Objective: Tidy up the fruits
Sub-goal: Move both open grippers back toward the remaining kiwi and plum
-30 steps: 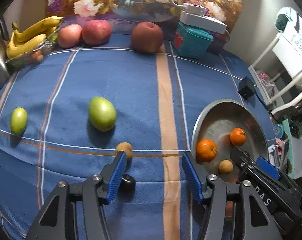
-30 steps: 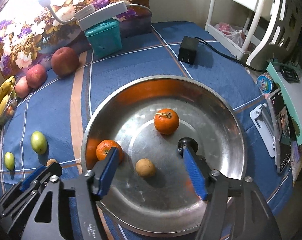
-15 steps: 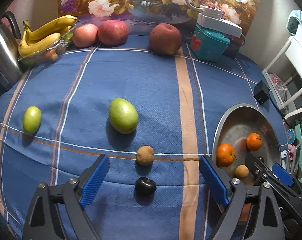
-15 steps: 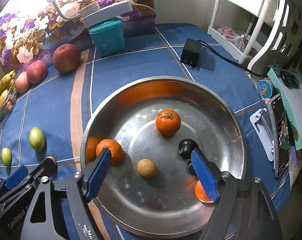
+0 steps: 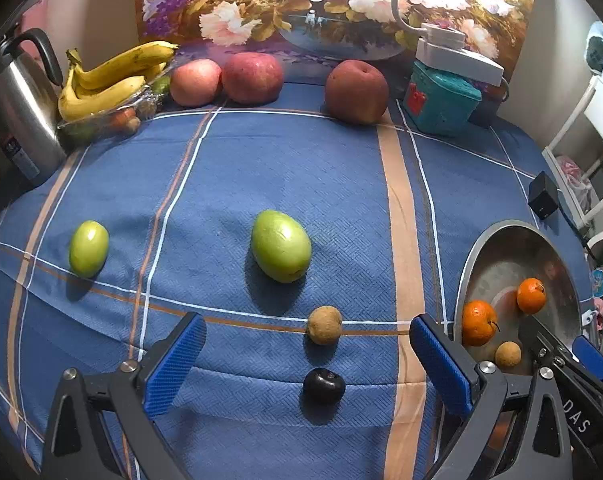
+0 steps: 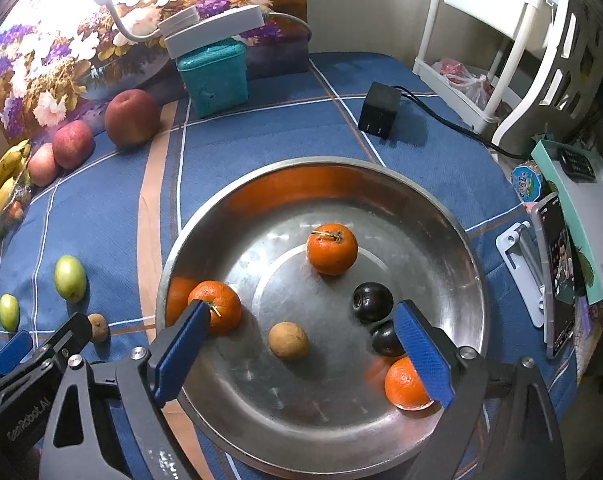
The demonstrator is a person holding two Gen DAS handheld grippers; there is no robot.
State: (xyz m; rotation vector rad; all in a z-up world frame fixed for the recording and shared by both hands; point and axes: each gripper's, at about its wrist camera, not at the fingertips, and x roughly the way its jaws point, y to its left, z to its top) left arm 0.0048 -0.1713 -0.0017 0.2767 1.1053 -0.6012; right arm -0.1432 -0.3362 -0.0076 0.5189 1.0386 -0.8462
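A dark plum (image 5: 324,385) lay on the blue tablecloth (image 5: 285,168) between the blue pads of the left gripper (image 5: 307,364), whose jaws were opening, touching nothing. A small brown fruit (image 5: 324,325) sat just beyond it at twelve o'clock, a large green fruit (image 5: 280,245) toward eleven. At three o'clock stood the steel bowl (image 6: 261,196); inside, the right gripper (image 6: 301,348) was also opening, empty, over a brown fruit (image 6: 288,341), with a dark fruit (image 6: 372,302) at one o'clock and oranges around.
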